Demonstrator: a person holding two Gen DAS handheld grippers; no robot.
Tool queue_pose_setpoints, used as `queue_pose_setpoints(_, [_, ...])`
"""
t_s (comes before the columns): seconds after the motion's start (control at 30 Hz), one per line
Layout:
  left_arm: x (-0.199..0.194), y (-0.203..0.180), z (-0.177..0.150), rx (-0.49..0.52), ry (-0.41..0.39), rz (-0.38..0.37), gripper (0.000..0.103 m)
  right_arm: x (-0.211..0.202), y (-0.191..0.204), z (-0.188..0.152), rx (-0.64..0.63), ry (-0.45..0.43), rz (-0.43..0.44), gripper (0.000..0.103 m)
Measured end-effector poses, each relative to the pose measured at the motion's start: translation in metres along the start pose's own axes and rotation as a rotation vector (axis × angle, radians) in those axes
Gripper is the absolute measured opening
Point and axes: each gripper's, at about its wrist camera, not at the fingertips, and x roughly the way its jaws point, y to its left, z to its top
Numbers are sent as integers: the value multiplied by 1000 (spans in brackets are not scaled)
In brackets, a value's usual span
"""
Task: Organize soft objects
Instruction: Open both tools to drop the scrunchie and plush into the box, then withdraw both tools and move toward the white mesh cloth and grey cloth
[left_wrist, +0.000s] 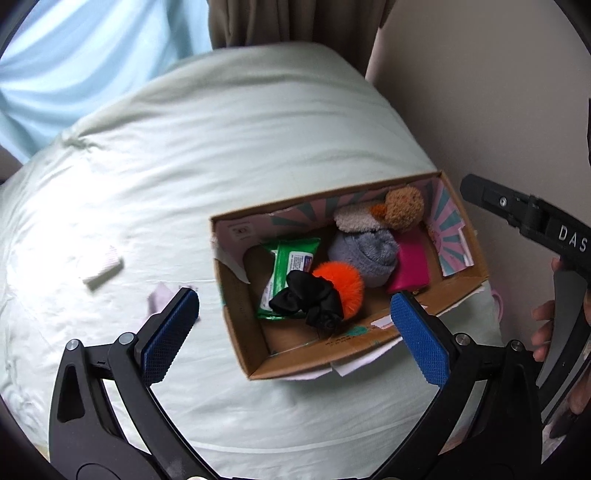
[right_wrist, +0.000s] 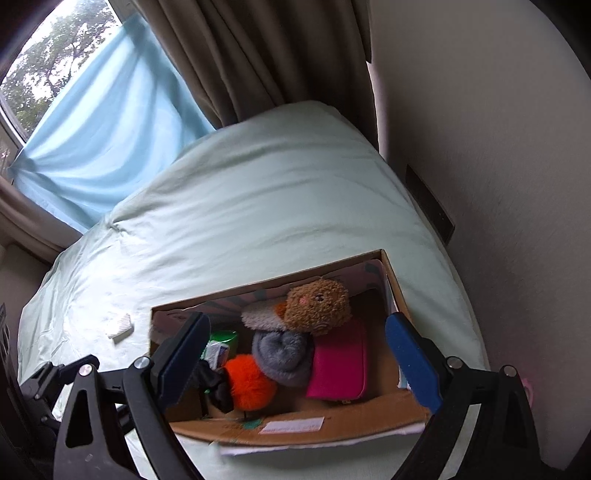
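Two grippers hang over a cardboard box (left_wrist: 236, 325) on the pale green bed (left_wrist: 221, 129).

From the left wrist camera, the left gripper (left_wrist: 295, 328) is spread wide with nothing between its blue pads (left_wrist: 419, 338). Inside the box lie a green wipes pack (left_wrist: 286, 275), a black scrunchie (left_wrist: 310, 302) touching an orange pom-pom (left_wrist: 341, 278), a grey sock roll (left_wrist: 364, 254), a pink pouch (left_wrist: 412, 264) and a brown plush toy (left_wrist: 402, 206). A small white pad (left_wrist: 103, 271) lies apart on the sheet.

From the right wrist camera, the right gripper (right_wrist: 297, 360) is likewise wide open and empty above the box (right_wrist: 332, 424), with the plush toy (right_wrist: 317, 304) at the far wall.
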Motion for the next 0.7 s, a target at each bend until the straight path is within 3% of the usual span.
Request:
queue_pose_setpoints(0.37, [-114, 49, -28, -49, -163, -10, 103, -76, 68, -15, -144, -57, -13, 95])
queue_pose_setpoints(0.7, [-204, 140, -72, -131, -269, 13, 103, -138, 170, -42, -257, -117, 25, 95])
